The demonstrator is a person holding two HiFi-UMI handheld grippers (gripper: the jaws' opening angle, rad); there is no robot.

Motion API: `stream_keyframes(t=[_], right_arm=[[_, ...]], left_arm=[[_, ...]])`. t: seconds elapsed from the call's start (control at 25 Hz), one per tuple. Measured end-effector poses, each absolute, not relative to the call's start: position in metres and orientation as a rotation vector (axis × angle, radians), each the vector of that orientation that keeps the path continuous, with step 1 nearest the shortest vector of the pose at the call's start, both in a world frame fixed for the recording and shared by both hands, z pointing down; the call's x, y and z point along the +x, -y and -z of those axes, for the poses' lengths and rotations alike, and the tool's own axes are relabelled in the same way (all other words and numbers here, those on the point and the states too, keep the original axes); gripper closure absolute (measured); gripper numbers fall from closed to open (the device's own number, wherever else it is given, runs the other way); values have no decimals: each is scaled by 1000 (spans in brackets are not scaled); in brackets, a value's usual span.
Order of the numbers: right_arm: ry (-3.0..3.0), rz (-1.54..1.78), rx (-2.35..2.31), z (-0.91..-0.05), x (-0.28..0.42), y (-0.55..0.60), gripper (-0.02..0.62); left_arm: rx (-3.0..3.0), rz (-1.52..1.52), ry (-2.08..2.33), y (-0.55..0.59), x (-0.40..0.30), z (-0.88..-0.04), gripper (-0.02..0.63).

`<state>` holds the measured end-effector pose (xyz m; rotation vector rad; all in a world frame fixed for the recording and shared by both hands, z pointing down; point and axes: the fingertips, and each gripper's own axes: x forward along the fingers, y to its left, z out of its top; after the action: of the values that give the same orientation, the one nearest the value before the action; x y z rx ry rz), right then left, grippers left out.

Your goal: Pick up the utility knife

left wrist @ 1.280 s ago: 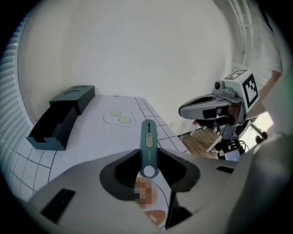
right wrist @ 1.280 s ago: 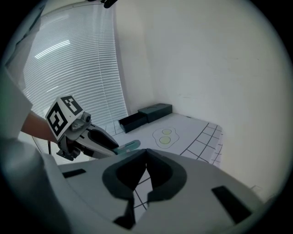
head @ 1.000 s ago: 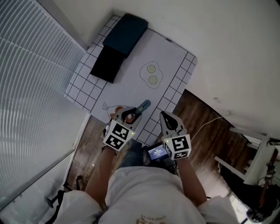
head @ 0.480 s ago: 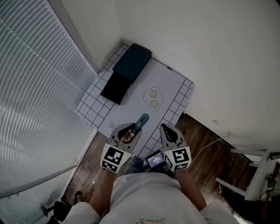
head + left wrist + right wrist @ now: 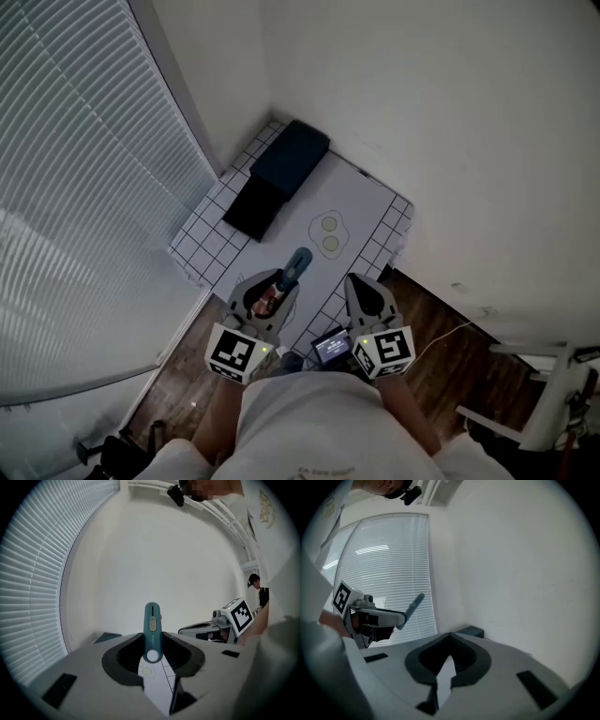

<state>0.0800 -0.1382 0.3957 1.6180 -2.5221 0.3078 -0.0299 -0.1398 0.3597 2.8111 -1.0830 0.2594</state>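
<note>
The teal utility knife (image 5: 296,264) is off the table, and my left gripper (image 5: 281,281) is shut on its lower end. In the left gripper view the knife (image 5: 152,629) stands upright out of the left gripper (image 5: 152,638), against the white wall. My right gripper (image 5: 359,286) hangs beside it on the right, shut, with nothing in it. In the right gripper view the right gripper (image 5: 450,637) has its tips together, and the left gripper (image 5: 379,617) shows at the left with the knife (image 5: 414,605) slanting up from it.
Far below lies a white table (image 5: 370,202) with a grid-lined border and a fried-egg drawing (image 5: 328,234). A dark blue box (image 5: 289,157) and a black box (image 5: 255,206) sit at its far left. Window blinds (image 5: 84,187) fill the left, wooden floor (image 5: 441,347) the right.
Both grippers have risen well above the table, and the knife has come up with the left one. The table now looks smaller and farther away.
</note>
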Motion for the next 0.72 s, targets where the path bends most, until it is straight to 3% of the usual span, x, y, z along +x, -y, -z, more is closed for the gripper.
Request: stream_keyframes(t=[0.72], right_arm=[[2584,-177,1645,-356,80,140,589]], left_arm=[[2816,-239,1169,129,-44,-343,474]])
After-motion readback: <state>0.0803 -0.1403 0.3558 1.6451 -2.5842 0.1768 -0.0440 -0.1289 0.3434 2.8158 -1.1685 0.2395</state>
